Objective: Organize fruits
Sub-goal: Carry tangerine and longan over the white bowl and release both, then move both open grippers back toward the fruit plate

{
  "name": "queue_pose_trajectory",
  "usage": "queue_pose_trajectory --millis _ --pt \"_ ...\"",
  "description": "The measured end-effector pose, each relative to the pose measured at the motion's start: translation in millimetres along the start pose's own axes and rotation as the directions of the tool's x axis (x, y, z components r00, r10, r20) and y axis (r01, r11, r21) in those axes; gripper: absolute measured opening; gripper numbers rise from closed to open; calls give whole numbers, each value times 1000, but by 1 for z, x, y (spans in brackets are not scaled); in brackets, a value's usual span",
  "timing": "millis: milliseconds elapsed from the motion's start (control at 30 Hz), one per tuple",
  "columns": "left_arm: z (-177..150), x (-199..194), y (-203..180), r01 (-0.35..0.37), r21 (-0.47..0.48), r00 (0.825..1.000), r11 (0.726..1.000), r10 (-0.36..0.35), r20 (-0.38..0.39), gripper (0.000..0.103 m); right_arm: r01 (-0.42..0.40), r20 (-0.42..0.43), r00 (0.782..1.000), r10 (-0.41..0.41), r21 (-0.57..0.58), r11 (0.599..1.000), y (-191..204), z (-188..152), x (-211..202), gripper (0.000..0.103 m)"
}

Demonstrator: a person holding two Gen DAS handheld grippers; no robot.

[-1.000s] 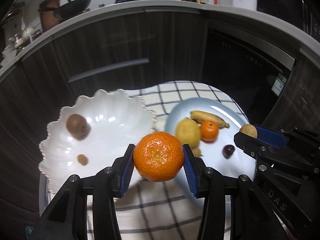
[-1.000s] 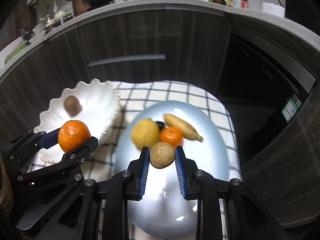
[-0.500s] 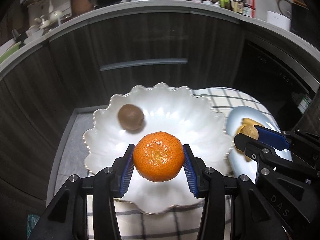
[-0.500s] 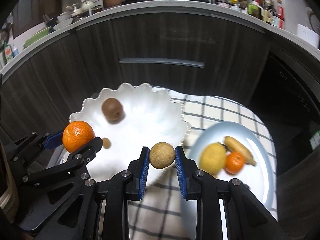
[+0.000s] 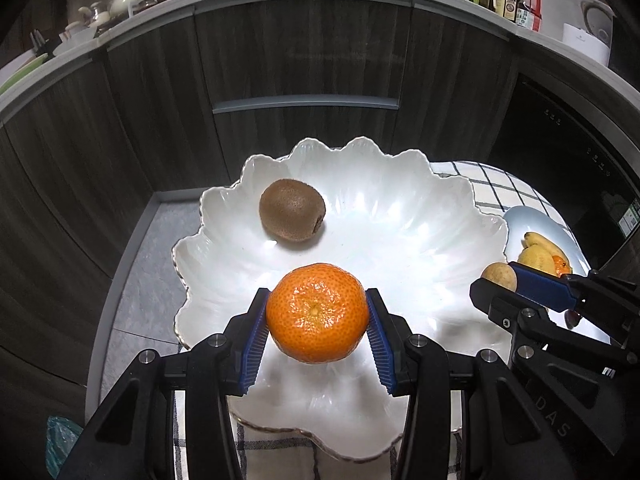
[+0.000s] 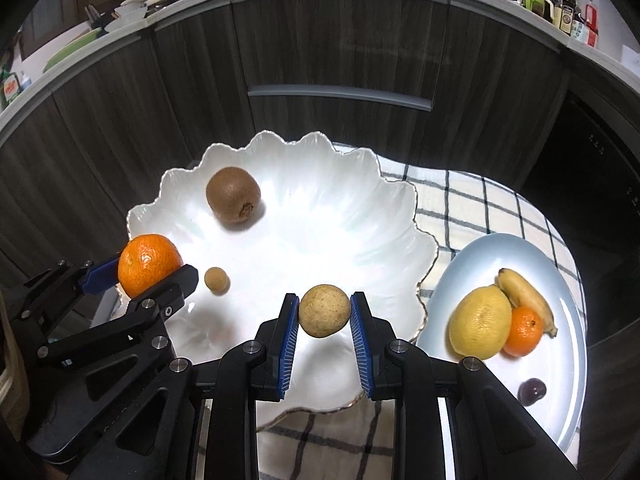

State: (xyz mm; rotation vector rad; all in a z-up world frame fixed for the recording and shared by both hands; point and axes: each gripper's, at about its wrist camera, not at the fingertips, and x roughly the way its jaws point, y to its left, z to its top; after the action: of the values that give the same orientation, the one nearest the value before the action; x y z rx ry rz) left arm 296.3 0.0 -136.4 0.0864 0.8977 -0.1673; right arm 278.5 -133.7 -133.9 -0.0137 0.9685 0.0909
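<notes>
Two fruits ride in your grippers, one each, both over the white scalloped bowl [image 6: 360, 208]. At the left of the right wrist view, your left gripper [image 6: 150, 266] pinches a large mandarin [image 6: 149, 264] over the bowl's left rim; in the left wrist view its dimpled centre faces the camera at lower middle [image 5: 317, 317]. Just right of it, on the bowl floor, lies one small tan ball-shaped fruit [image 6: 216, 280]. Above that, upper left of the bowl, one kiwi [image 6: 233, 194] rests with its long axis running from upper left to lower right, its stem end toward the camera. At lower centre your right gripper [image 6: 324, 317] squeezes a round tan fruit [image 6: 324, 316] between its blue pads. Right of the bowl, on the checked cloth [image 6: 480, 200], a pale blue plate [image 6: 472, 264] carries four pieces: one lemon [image 6: 480, 322], one small mandarin [image 6: 524, 330], one banana [image 6: 526, 294] slanting from upper left to lower right, and one dark round fruit [image 6: 531, 391] nearer the camera.
</notes>
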Motion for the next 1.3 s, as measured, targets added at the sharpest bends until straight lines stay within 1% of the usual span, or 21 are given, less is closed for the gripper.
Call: queue_pose_trajectory --millis 167,267,300,333,400,467,500,567,633,667,733,900,1033,1100,1167,1300 --pt "-3 8 2 -2 -6 1000 1000 2 -20 46 8 -11 1000 -8 -7 1000 0 1 6 27" --pt "-3 10 3 -14 -10 999 1000 14 -30 46 14 -15 1000 -14 -12 1000 1 1 8 27" --pt "-3 9 4 -15 -12 999 1000 14 -30 48 18 -12 1000 -18 -13 1000 1 1 7 28" --pt "-3 8 4 -21 -11 1000 1000 20 -23 56 24 -9 1000 -25 -14 1000 2 1 6 29" --pt "-3 4 6 -42 -10 999 999 42 -9 68 36 -4 999 -36 -16 999 2 1 5 37" --pt "-1 0 9 -59 -16 998 998 59 2 69 58 10 998 -58 -10 998 0 1 2 50" --pt "-1 -1 10 -59 -19 998 998 59 3 70 63 15 998 -63 -5 998 -1 1 0 52" --pt "0 -3 12 -73 -25 997 997 74 8 76 76 23 997 -76 2 997 -4 2 -2 59" --pt "1 -6 12 -87 -21 996 996 88 18 81 93 30 995 -94 5 996 -6 2 -6 63" --pt "1 -7 11 -93 -19 995 995 93 23 82 102 34 994 -102 6 995 -7 1 -7 64" --pt "1 -10 10 -97 -19 995 995 98 30 85 117 43 992 -117 10 993 -9 0 -12 65" --pt "2 -18 1 -84 -12 996 996 84 41 88 137 55 989 -139 28 990 -19 -3 -25 66" --pt "4 -26 -12 -72 -5 996 997 72 56 95 164 65 984 -167 51 985 -32 -6 -38 66" --pt "5 -31 -22 -60 2 996 998 59 67 97 181 72 980 -186 63 981 -40 -10 -44 66" --pt "6 -37 -34 -54 15 996 998 52 77 98 202 72 975 -208 82 976 -51 -14 -52 66" --pt "7 -46 -58 -29 43 996 999 25 89 98 233 47 969 -241 131 964 -79 -24 -63 66"
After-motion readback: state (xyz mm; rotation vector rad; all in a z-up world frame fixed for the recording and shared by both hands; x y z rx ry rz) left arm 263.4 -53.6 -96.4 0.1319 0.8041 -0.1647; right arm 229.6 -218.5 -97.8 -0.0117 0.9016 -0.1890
